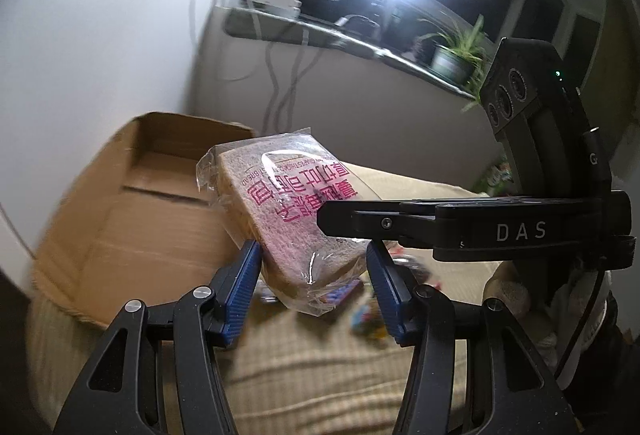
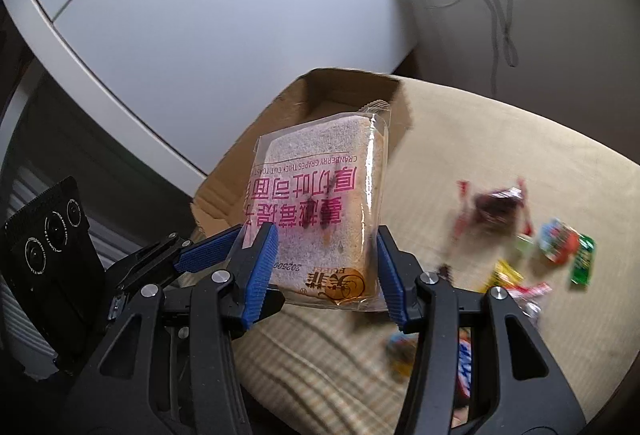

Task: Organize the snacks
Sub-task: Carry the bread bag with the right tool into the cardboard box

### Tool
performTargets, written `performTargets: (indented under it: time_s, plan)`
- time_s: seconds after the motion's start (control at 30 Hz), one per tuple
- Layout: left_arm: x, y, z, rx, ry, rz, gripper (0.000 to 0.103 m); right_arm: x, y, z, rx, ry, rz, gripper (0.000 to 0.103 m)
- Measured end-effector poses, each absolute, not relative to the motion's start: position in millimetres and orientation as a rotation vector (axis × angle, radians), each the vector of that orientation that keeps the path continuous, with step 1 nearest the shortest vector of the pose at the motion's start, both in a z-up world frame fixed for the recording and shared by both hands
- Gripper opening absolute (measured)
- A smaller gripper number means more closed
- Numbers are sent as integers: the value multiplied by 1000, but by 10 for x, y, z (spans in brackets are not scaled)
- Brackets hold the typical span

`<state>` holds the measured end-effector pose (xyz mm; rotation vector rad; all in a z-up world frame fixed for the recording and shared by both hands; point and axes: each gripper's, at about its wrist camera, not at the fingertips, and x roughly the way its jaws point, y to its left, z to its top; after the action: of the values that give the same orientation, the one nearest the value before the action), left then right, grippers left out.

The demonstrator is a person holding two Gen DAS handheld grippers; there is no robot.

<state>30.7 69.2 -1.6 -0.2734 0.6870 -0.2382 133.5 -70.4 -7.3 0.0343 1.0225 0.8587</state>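
Both blue-padded grippers, left (image 1: 314, 267) and right (image 2: 326, 263), pinch our soft, light, crushable clear-wrapped toast slice (image 2: 320, 207) by its edges above the open brown cardboard box (image 2: 320, 95).

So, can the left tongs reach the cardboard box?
Probably yes: the open box sits just beyond the bread packet in the left tongs, nothing between. The right tongs grip it too, so both must travel together.

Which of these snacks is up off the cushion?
The wrapped toast bread, gripped between blue pads; the small colourful packets all lie scattered on the beige cushion.
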Motion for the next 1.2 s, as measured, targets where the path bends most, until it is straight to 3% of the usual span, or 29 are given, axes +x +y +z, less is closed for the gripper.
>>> performTargets:
  time_s: [0.47,0.87,1.2]
  plan:
    - [303,1311,-290,-291,721,-74,53,1446,165,-358,-10,1097,969,51]
    - [422,1395,-511,-251,761,15,54,1451,434,-499,-90,1090,940,51]
    - [329,1384,-412,-221,733,52,54,1470,300,-313,-115,1034,920,59]
